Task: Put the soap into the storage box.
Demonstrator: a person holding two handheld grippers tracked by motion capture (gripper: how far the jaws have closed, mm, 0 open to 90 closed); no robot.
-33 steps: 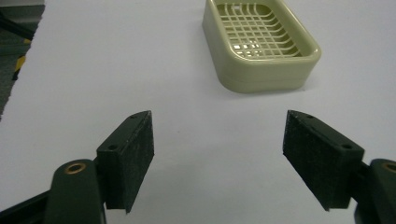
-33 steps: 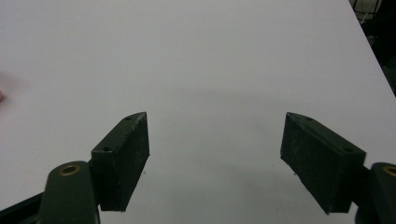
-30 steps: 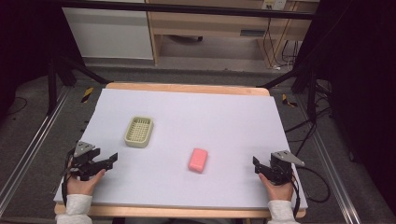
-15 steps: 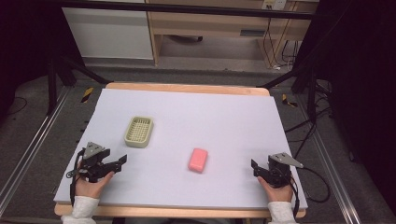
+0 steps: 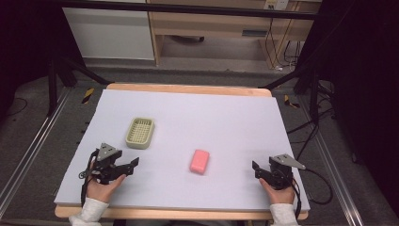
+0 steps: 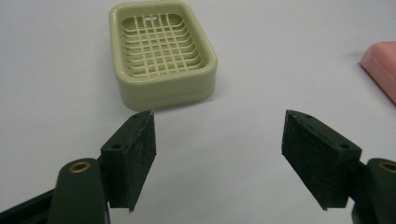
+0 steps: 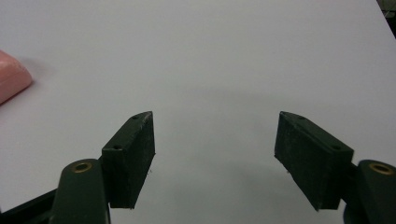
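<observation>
In the high view we see the left gripper (image 5: 133, 165) at the lower left of the frame and the right gripper (image 5: 255, 168) at the lower right, each held in a hand over the pale table (image 5: 226, 117), with the forearms cut off by the bottom edge. Both have their jaws spread wide with nothing between them. In the left gripper view the green soap dish (image 6: 163, 51) sits whole at upper centre, while the pink soap (image 6: 382, 67) is cut off by the right edge; in the high view it lies at lower centre, apart from the dish.
</observation>
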